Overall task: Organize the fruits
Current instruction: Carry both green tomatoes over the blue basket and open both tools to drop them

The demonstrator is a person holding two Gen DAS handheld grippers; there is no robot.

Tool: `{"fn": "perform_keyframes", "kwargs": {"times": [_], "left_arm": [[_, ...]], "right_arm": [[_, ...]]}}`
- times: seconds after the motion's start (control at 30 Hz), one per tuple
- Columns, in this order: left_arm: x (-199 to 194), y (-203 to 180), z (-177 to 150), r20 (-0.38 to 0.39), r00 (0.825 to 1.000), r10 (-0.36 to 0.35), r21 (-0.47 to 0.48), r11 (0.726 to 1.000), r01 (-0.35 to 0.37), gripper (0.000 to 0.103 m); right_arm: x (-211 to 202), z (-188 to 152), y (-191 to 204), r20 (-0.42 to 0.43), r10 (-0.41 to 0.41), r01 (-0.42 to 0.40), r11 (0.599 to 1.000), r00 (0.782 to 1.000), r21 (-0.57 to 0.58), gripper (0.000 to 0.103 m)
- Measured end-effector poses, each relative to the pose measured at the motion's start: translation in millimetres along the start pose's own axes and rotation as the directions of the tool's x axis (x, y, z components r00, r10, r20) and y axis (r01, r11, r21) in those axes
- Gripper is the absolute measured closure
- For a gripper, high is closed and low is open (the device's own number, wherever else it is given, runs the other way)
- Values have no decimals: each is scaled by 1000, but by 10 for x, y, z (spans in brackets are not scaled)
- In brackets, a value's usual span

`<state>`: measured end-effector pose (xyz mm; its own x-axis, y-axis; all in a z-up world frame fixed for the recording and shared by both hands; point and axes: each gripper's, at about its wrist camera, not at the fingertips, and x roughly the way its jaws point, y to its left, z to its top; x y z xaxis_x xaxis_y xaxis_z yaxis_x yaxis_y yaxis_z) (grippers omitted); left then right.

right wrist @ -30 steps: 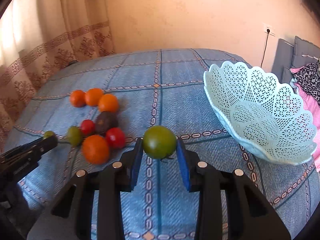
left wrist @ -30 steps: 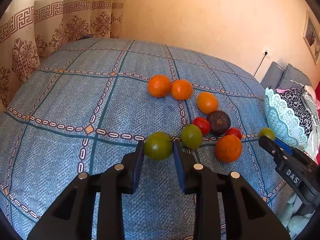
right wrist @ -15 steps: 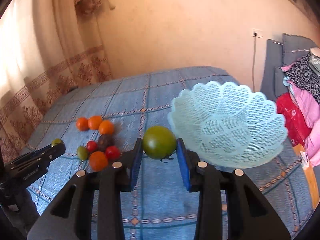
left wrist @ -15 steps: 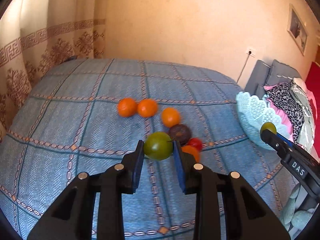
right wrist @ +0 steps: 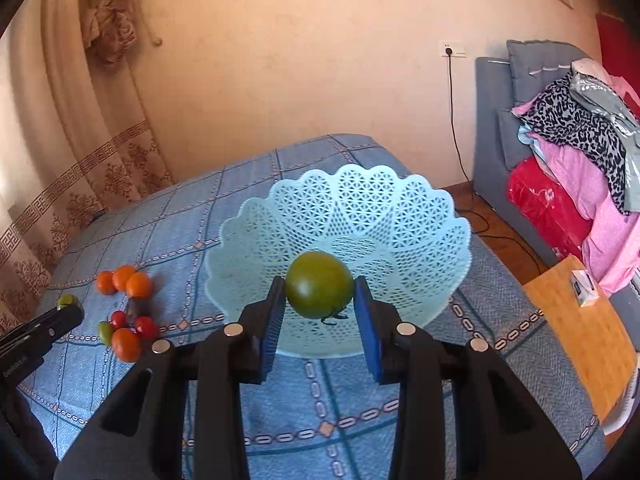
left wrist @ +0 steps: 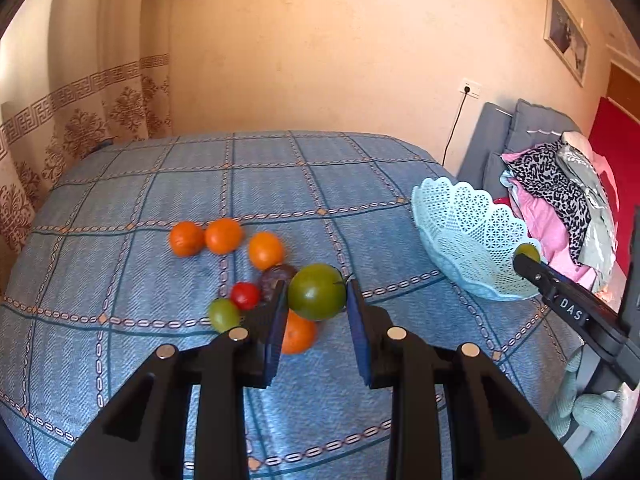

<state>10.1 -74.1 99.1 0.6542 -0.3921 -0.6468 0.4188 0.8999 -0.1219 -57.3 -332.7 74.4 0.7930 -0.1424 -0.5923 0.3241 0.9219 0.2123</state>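
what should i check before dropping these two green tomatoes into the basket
1. Right gripper grip on its round green tomato: ok, pinched between both blue pads.
2. Left gripper grip on the second green tomato: ok, held the same way.
3. Pale blue lattice plastic basket upright on the blue patterned bedspread: ok.
4. Right tomato over the basket: cannot tell; it overlaps the near wall in view.
5. Left tomato over the basket: not ok; the basket lies off to its right.
6. Basket interior free: ok, no fruit visible inside.
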Motion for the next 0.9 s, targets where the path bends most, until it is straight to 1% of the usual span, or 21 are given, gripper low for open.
{"fn": "perform_keyframes", "kwargs": {"times": [0.03,0.07,0.1,0.13,0.23,0.33,0.5,0.73,0.9], "left_arm": [[7,-39,14,1,1000,-2,4,1000,2,73],[18,-98,31,1,1000,-5,11,1000,5,73],[22,-136,37,0,1000,-8,16,1000,8,73],[39,-178,48,-3,1000,-12,21,1000,12,73],[85,-312,91,-10,1000,-26,43,999,26,73],[123,-479,136,-12,999,-46,70,996,47,73],[236,-759,218,-31,993,-111,110,987,114,73],[501,-1150,286,-83,979,-185,155,968,196,73],[614,-1330,303,-102,976,-195,184,960,211,72]], "right_arm": [[10,0,-44,-7,1,-1,1000,1000,10,64],[12,-2,-100,-9,9,-9,1000,1000,27,59],[-1,-3,-139,-2,9,-8,999,1000,34,46],[-19,-6,-158,6,4,-4,999,1000,37,41],[-83,-5,-224,43,-17,16,999,999,36,41],[-116,-9,-286,61,-25,22,999,998,50,41],[-152,-9,-434,83,-38,31,996,996,87,41],[-154,-19,-553,86,-53,42,992,995,122,41],[-164,-17,-605,89,-62,49,989,994,137,41]]}}
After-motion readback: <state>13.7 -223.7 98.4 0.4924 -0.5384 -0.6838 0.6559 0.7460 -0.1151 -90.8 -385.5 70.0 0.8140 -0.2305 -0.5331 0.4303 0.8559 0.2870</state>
